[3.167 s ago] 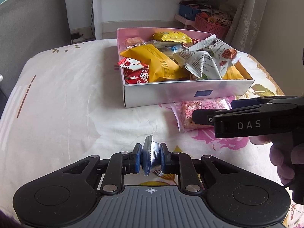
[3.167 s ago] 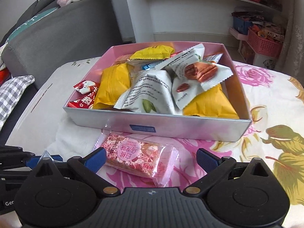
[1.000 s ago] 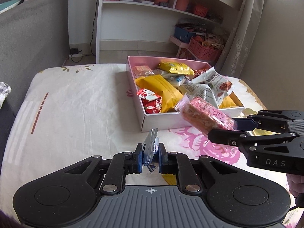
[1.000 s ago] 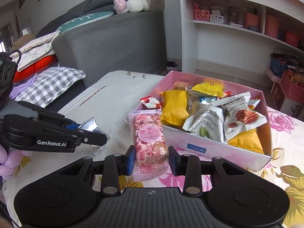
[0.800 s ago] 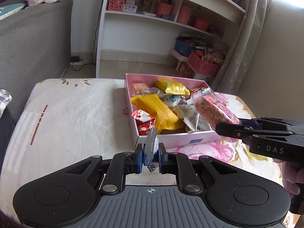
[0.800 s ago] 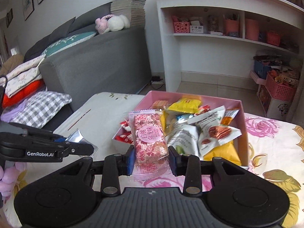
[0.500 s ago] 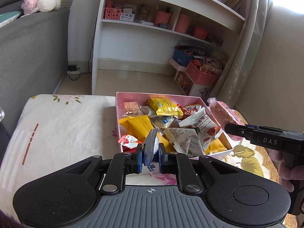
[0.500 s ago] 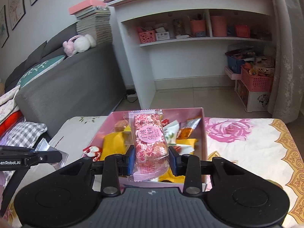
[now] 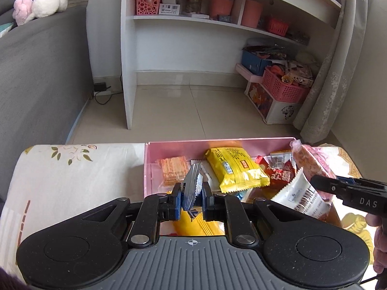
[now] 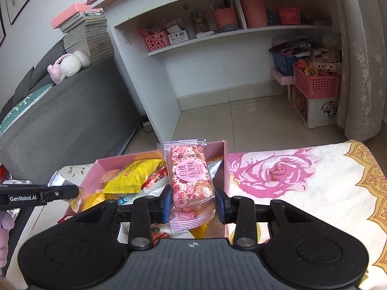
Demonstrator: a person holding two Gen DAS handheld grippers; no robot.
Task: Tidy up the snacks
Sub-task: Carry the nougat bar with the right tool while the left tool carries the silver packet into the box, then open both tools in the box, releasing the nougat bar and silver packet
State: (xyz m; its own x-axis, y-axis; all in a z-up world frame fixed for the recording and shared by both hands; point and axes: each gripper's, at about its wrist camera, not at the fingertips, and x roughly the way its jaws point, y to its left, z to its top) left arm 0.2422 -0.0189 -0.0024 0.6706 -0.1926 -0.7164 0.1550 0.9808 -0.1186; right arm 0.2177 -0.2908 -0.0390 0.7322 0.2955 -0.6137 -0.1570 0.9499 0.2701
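Both over pink box (image 10: pixel 225 159): left gripper (image 9: pixel 192 199) pinching silver sachet (image 9: pixel 191 186), right gripper (image 10: pixel 192 205) clamping pink cake pack (image 10: pixel 189 181); release low, into gaps, not atop yellow packet (image 9: pixel 233 169)

A white shelf unit (image 10: pixel 193 48) stands against the wall, holding pink baskets (image 10: pixel 156 39) and pink pots (image 9: pixel 219 7) — books (image 10: pixel 84 33) are stacked beside it. A grey sofa (image 9: pixel 41 72) runs along the left with a plush toy (image 9: pixel 40 4) on its back. On the tiled floor (image 9: pixel 193 113) near a lace curtain (image 10: pixel 358 72) sits a pink crate (image 10: pixel 316 82) full of clutter — a floral cloth (image 10: pixel 302 188) covers the surface.
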